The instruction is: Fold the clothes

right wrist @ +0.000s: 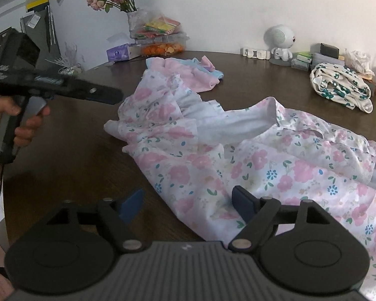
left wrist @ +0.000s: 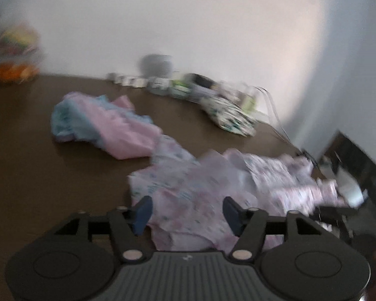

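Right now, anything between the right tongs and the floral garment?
Nothing visible. The right tongs are open directly over the near edge of the floral garment, with only bare table beside it. The left tongs hover off to the left, clear of that path.

You won't find a readable word, number or brand anywhere here. The small boxes (right wrist: 303, 59) just right of the white robot figure (right wrist: 280, 42) carry print too small to make out, and your left wrist view is blurred throughout.
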Available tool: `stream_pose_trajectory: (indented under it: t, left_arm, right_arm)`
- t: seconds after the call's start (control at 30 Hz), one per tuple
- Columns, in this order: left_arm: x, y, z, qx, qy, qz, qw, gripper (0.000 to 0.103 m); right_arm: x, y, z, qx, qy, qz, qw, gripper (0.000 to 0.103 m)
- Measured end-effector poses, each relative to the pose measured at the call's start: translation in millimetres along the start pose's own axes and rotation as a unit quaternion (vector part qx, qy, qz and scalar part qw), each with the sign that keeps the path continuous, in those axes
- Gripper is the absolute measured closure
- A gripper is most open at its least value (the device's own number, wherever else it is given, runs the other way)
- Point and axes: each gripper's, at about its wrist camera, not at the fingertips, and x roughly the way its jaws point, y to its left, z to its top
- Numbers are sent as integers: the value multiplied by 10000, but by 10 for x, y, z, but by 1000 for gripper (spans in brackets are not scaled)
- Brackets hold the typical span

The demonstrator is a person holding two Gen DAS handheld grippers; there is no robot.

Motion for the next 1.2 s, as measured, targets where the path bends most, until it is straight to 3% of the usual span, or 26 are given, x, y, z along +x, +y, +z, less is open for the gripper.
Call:
stream_pose_trajectory:
  t: [0.23,0.3,0.33,0.53,0.67,0.8,1.1,1.2]
  left_arm:
    - [308,-286,54,1398,179,479,9889,43]
    - [409,-270,68,1517,388,401,9868,76]
    - [431,-251,70,1459,494,340,9875,100]
    - [185,-28,25,332,663,150,9971,101]
    - [22,141,-40,-407,785,-57,9961,101]
    - [51,234,-64,-647,1067,48,9922,101]
    - [53,283,-23,-846,1457,319,9852,98]
    - [68,246,4,-803,1518,435,9842,96]
  right_arm:
    - [7,20,-9,-31,-10,-30,10000,22]
    - [5,21,-11,-31,-13,-32,10000,22]
    - [5,21,-12,-32,-15,-33,10000,22]
    - [-98,-38,-7,75,-270,-92,9996,21]
    - [-211,-124,15,283,-502,-169,9982,22]
    - [-244,-182,63,412,-588,-404,9966,26]
    - [5,-172,51,9,-183,-482,9987,59]
    - [61,-152,22,-126,-80,-593,9981,59]
